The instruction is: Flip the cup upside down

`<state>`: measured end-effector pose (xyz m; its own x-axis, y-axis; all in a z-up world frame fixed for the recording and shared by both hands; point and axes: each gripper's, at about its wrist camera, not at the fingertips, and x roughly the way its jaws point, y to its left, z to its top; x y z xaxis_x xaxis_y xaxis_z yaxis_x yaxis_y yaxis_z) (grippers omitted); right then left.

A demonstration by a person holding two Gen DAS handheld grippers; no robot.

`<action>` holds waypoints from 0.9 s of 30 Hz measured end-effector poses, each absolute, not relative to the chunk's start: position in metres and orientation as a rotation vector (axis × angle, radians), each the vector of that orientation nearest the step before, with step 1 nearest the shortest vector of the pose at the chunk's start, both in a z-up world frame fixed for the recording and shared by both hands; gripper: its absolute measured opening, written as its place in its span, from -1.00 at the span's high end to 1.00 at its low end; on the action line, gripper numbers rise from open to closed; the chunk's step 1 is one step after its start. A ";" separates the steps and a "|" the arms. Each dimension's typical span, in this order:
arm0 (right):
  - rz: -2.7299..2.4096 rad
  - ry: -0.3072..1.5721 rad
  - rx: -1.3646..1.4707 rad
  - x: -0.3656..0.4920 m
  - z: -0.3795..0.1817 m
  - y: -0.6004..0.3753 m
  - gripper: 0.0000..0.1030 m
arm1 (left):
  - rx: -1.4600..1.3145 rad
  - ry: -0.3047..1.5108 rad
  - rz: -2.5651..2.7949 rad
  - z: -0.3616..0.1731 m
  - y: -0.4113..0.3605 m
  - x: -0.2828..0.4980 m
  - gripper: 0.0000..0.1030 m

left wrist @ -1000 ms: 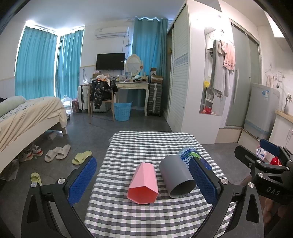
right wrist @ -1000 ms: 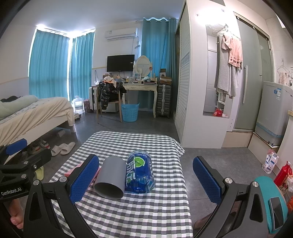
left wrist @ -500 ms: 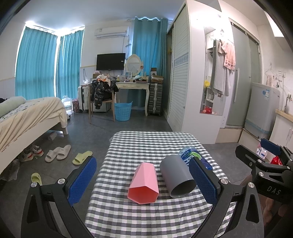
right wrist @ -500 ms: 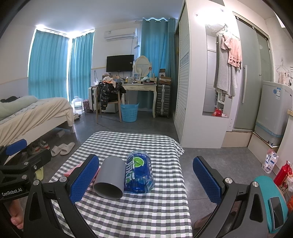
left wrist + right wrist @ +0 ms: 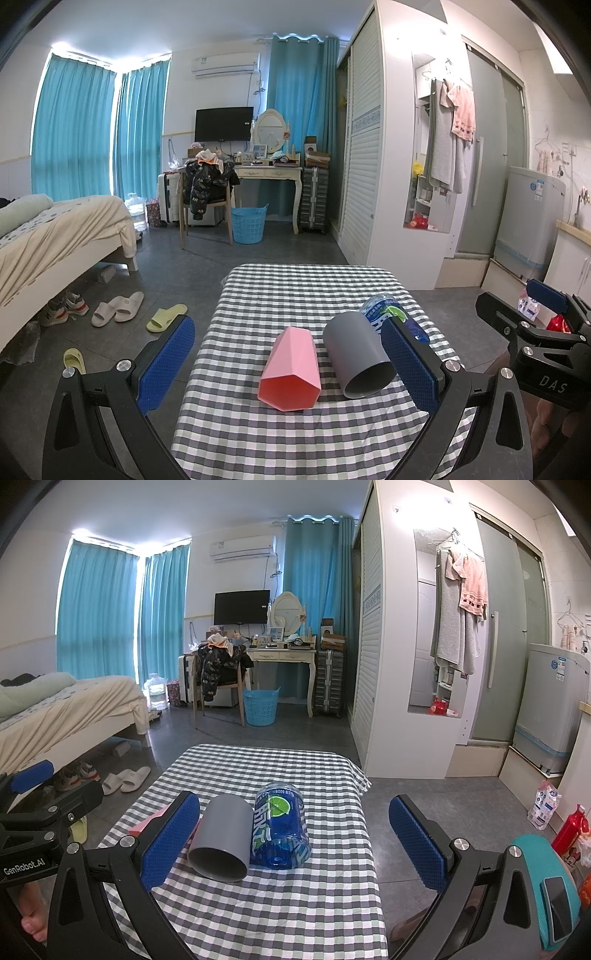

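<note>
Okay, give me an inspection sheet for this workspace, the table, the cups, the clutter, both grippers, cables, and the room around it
Surface: small table with grey-and-white checked cloth.
Job's things: pink faceted plastic cup and grey cylindrical cup on their sides, openings toward camera.
Clutter: blue plastic bottle with lime label lying beside grey cup.
Grippers: left gripper and right gripper open, holding nothing.
Cables: nothing seen on table.
Surroundings: bed, slippers, blue laundry basket.

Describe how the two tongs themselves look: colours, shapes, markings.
Both tongs, left and right, have black angular frames with triangular cut-outs, silver bolts and blue textured finger pads. The left frame reads "GenRobot.AI", the right "DAS", in white letters. No cables show.
</note>
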<state>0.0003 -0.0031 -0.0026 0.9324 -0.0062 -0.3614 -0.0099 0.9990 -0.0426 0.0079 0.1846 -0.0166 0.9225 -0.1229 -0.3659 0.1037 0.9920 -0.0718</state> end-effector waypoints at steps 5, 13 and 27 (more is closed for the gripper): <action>0.003 0.369 -0.043 0.000 -0.003 -0.003 -1.00 | -0.051 0.379 -0.115 -0.017 0.185 0.008 -1.00; 0.011 0.372 -0.029 0.006 -0.006 0.004 -1.00 | -0.068 0.391 -0.075 -0.026 0.203 0.019 -1.00; 0.084 0.541 -0.117 0.076 -0.064 0.066 -0.95 | -0.127 0.434 0.029 -0.044 0.255 0.040 -1.00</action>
